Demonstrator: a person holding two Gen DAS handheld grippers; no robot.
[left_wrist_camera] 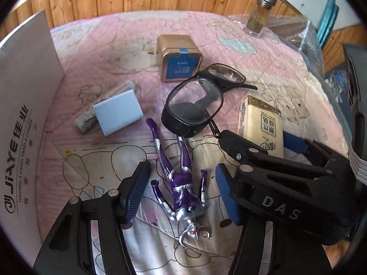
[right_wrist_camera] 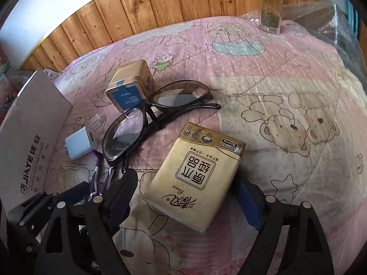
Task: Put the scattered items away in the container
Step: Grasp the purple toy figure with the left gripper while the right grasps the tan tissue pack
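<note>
So left gripper (left_wrist_camera: 181,192) jaws apart w/ purple figure (left_wrist_camera: 181,183) lying between them, untouched; right gripper (right_wrist_camera: 190,197) jaws apart round tissue pack (right_wrist_camera: 195,176); white box (left_wrist_camera: 25,119) far left.

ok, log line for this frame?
left gripper: open, straddling purple-silver toy figure | right gripper: open, around yellow tissue pack | white cardboard box: nothing placed visibly

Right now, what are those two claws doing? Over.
Left gripper open, straddling purple-and-silver toy figure. Right gripper open around yellow tissue pack. Black-framed glasses overlap the figure's legs.
</note>
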